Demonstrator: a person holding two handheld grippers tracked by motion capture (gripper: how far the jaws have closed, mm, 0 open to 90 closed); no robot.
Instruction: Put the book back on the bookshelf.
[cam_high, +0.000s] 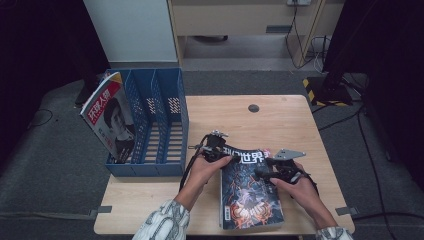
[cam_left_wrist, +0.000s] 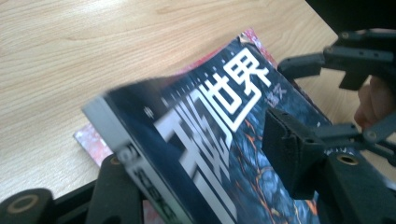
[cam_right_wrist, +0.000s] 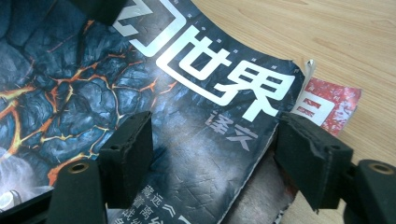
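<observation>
Dark blue glossy magazine with lava-crack cover art and white block title (cam_high: 250, 192) lies on the light wooden desk (cam_high: 280, 115), front centre-right, on top of a red-patterned magazine (cam_right_wrist: 334, 106) whose corner peeks out at the top edge.

Left tool (cam_high: 216, 150): at the top-left corner of the dark magazine. In the left gripper view (cam_left_wrist: 205, 158) one jaw sits under the lifted spine edge, the other on the cover, so it grips the magazine and that corner is raised off the desk.

Right tool (cam_high: 270, 167): at the top-right area. In the right gripper view (cam_right_wrist: 212, 149) the jaws stand apart, one pad on the cover, the other just past the right edge; not clamped.

Blue plastic three-slot file rack (cam_high: 155, 125) stands at the desk's left; a red-and-white magazine with a portrait cover (cam_high: 107, 117) leans in its leftmost slot.
</observation>
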